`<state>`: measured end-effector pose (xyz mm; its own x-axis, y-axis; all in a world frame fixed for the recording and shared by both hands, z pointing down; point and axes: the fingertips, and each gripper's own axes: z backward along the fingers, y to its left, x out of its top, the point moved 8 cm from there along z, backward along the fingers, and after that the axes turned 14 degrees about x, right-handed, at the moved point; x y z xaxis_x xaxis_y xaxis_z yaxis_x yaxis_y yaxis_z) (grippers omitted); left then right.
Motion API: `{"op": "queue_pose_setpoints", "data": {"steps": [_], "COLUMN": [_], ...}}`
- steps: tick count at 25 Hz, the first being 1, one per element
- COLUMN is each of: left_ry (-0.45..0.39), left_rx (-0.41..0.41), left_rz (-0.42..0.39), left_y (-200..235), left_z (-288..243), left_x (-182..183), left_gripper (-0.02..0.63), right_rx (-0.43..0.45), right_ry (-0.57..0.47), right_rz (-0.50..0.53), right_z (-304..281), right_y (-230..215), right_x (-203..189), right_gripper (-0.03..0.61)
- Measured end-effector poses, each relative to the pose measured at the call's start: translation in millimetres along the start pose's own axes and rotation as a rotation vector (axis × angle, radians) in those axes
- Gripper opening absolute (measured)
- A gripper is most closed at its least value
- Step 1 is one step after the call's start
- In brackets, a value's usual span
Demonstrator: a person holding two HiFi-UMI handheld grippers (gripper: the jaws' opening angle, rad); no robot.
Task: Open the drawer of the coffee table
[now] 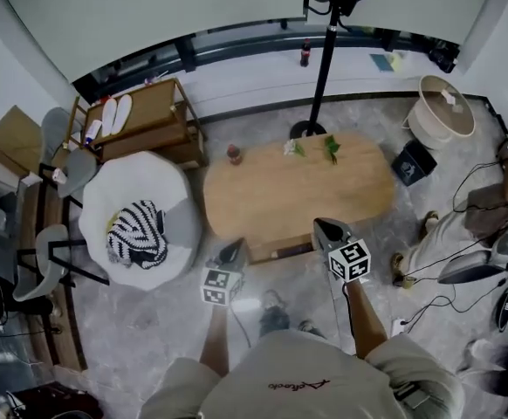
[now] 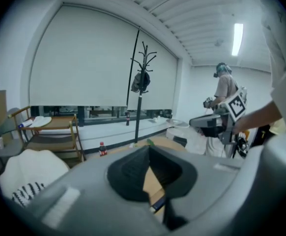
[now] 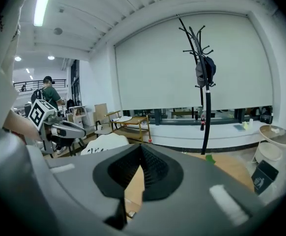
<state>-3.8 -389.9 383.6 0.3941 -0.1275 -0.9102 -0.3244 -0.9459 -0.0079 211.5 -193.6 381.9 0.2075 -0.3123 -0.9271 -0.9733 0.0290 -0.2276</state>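
Left gripper (image 1: pixel 234 248) and right gripper (image 1: pixel 323 226) are being held clenched and empty, probably in readiness for approach; the drawer (image 1: pixel 280 250) is being shown between their fingertips, under the near edge of the coffee table (image 1: pixel 298 186).

Bare floor (image 1: pixel 276 279) is left open before the coffee table (image 1: pixel 298 190); its left end is blocked by a white pouf (image 1: pixel 136 195), its far edge by a coat stand (image 1: pixel 322 68).

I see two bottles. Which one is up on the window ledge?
The dark bottle beside the coat stand. The other bottle, red-capped, stands lower, at the coffee table's left corner.
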Motion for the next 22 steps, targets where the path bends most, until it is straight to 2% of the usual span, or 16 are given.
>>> {"op": "queue_pose_setpoints", "data": {"steps": [5, 12, 22], "left_ry": [-0.093, -0.182, -0.253], "left_rx": [0.028, 0.004, 0.015], "left_rz": [-0.039, -0.106, -0.139], "left_y": [26, 46, 36], "left_z": [19, 31, 24], "left_x": [50, 105, 159], "left_gripper": [0.000, 0.000, 0.000], "right_rx": [-0.002, -0.018, -0.026], "right_ry": [-0.062, -0.130, -0.200], "right_rz": [0.073, 0.161, 0.245], "right_z": [-2, -2, 2], "right_y": [23, 40, 22], "right_x": [48, 101, 157], "right_gripper": [0.003, 0.003, 0.003]}}
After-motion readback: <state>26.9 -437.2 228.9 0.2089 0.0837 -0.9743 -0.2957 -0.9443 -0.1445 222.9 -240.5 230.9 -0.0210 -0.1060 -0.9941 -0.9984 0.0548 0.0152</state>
